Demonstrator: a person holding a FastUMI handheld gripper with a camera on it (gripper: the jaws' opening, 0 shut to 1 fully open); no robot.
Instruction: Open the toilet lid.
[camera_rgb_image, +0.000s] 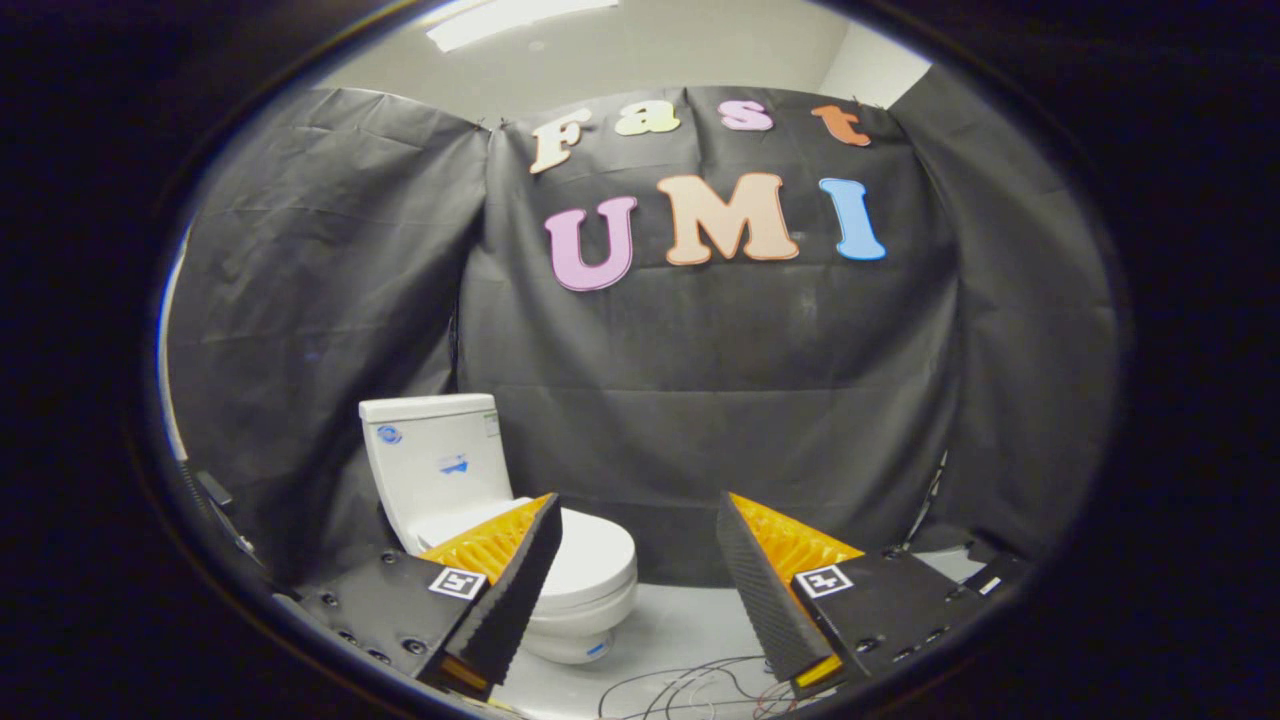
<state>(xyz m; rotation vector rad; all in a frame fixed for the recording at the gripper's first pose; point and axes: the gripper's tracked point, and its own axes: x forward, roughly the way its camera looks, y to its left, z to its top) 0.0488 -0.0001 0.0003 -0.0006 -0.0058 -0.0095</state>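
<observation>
A white toilet (470, 500) stands on the floor against the black cloth wall, beyond my left finger. Its lid (592, 552) lies flat and closed over the bowl, and the tank (435, 455) rises behind it. My gripper (636, 520) is open, with orange-and-black fingers (520, 570) spread wide and nothing between them. The left finger overlaps part of the lid and bowl in view. The toilet is still some distance ahead of the fingertips.
Thin cables (690, 690) lie looped on the pale floor (680, 620) just ahead of the fingers. Black cloth (700, 380) hangs around the booth on every side. Dark gear (215, 500) sits by the left wall.
</observation>
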